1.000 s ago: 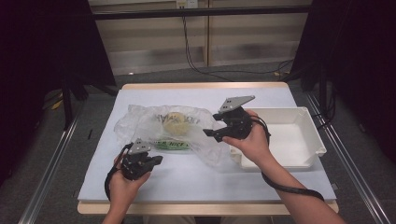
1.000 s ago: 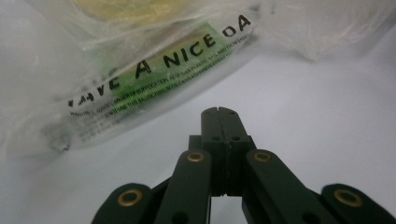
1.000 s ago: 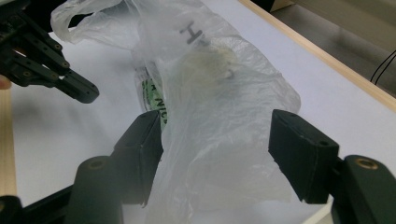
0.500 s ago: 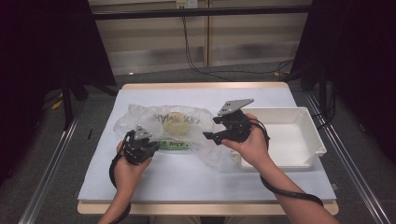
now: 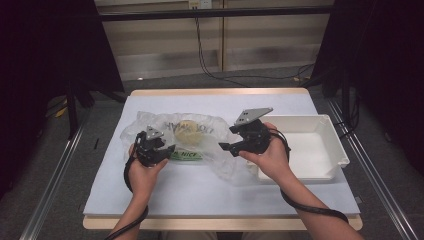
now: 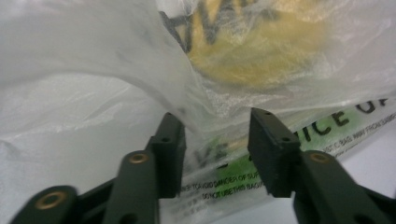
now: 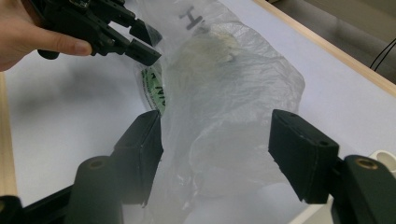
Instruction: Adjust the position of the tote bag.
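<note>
Two grippers work a clear plastic bag (image 5: 200, 137) lying mid-table with a yellowish round thing (image 5: 186, 131) inside. The left gripper (image 5: 159, 152), whose jaws have just been opening, straddles a fold at the near edge without pinching. The right gripper (image 5: 226, 146) stands part open around bunched film, seemingly loose, probably steadying the bag beside the white tray (image 5: 335, 145).

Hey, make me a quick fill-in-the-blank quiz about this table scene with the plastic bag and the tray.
1. The clear plastic bag holds a round ____ lump.
2. The empty white tray sits on the table's ____ side in the high view.
3. The band of print on the bag near the left hand-held gripper is ____.
4. Both hand-held grippers' jaws stand ____.

Missing words: yellow; right; green; open
</note>
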### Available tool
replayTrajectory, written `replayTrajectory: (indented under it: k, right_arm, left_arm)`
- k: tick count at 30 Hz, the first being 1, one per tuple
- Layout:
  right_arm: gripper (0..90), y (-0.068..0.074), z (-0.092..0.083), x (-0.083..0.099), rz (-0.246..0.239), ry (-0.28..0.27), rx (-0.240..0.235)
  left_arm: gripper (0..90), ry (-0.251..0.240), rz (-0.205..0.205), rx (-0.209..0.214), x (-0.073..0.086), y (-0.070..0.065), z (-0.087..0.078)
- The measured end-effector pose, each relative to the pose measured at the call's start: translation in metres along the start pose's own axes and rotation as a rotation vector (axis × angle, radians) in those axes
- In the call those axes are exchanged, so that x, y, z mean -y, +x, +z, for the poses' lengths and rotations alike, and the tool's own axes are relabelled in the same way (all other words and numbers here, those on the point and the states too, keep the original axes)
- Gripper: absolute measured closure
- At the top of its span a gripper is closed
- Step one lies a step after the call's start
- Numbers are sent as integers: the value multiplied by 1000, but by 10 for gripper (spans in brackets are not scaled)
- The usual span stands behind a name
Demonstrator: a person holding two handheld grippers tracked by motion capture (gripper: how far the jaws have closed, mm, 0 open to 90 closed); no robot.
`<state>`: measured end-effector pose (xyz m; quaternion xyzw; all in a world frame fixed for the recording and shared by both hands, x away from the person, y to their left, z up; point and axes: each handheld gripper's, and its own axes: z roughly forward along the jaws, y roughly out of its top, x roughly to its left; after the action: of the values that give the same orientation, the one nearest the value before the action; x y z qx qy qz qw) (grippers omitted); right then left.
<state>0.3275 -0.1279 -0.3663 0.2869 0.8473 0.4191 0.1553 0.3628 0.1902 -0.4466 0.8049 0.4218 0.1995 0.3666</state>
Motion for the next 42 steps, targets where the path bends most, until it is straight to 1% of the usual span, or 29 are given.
replayTrajectory:
  k: [2,3,4,5,6,7,8,11,12,13,14,15,17,21,23,24,26,28,29,30,31,33,34,36,37,38,39,40,42]
  right_arm:
    - [343,-1,-1,-1,4,1,-6]
    - [342,-1,-1,-1,10,-1,-9]
    - [341,-2,-1,-2,13,-1,-11]
    - [340,-2,-1,-3,10,-2,-5]
    - [339,-2,-1,-4,7,-4,-8]
    - [339,-2,-1,-5,4,-8,-10]
    - [338,-1,-1,-7,4,-12,-11]
    - [336,1,2,-12,-8,-17,-12]
    - [337,3,4,-15,-13,-19,-15]
    - [336,4,5,-17,-16,-18,-19]
    - [336,5,7,-18,-20,-17,-21]
    - [336,7,9,-20,-25,-15,-26]
    - [330,10,14,-25,-41,-11,-23]
    - [310,14,23,-33,-60,-9,-32]
    - [302,16,31,-38,-81,4,-44]
    - [303,18,35,-38,-88,5,-49]
    - [304,21,46,-40,-118,30,-42]
    - [304,24,54,-41,-123,46,-37]
    - [302,25,59,-41,-136,54,-30]
    - [294,27,65,-41,-151,73,-3]
    - [286,27,68,-42,-160,75,6]
    - [282,26,75,-43,-161,88,11]
    - [284,26,79,-43,-171,88,27]
    - [303,25,85,-44,-177,107,38]
    - [344,24,87,-44,-179,114,46]
    - [419,24,90,-44,-171,124,47]
    - [472,23,92,-43,-166,141,60]
    - [518,21,93,-43,-171,143,76]
    - [672,18,96,-41,-160,171,49]
  left_arm:
    - [765,-7,-23,30,-2,1,-1]
    - [825,-1,-28,33,-3,1,-1]
    - [888,-9,-26,56,-5,1,-3]
    - [900,-11,-12,64,-7,1,-5]
    - [900,-14,-9,73,-9,-2,-8]
    - [900,-41,-23,77,-11,-6,-9]
    - [900,-48,-6,82,-13,-8,-13]
    - [900,-83,-44,118,-19,-13,-19]
    - [900,-76,-30,130,-20,-13,-21]
    - [900,-86,-37,136,-21,-14,-21]
    - [900,-81,-30,147,-22,-14,-23]
    - [900,-89,-40,151,-23,-17,-24]
    - [900,-83,-19,162,-25,-18,-27]
    - [900,-101,-31,200,-29,-22,-32]
    - [900,-108,-26,216,-31,-24,-34]
    - [900,-103,-14,219,-31,-24,-35]
    - [900,-117,-25,230,-32,-25,-36]
    - [900,-121,-19,239,-32,-24,-38]
    - [900,-128,-24,242,-32,-25,-39]
    - [900,-131,-22,242,-32,-24,-40]
    - [900,-143,-34,245,-32,-24,-41]
    - [900,-146,-29,252,-32,-23,-43]
    - [900,-147,-26,246,-32,-22,-44]
    - [900,-157,-30,257,-32,-21,-45]
    - [900,-160,-35,269,-32,-20,-45]
    - [900,-166,-42,275,-31,-19,-45]
    - [900,-158,-30,270,-30,-20,-45]
    - [900,-155,-26,266,-30,-20,-44]
    - [900,-150,-25,271,-29,-21,-44]
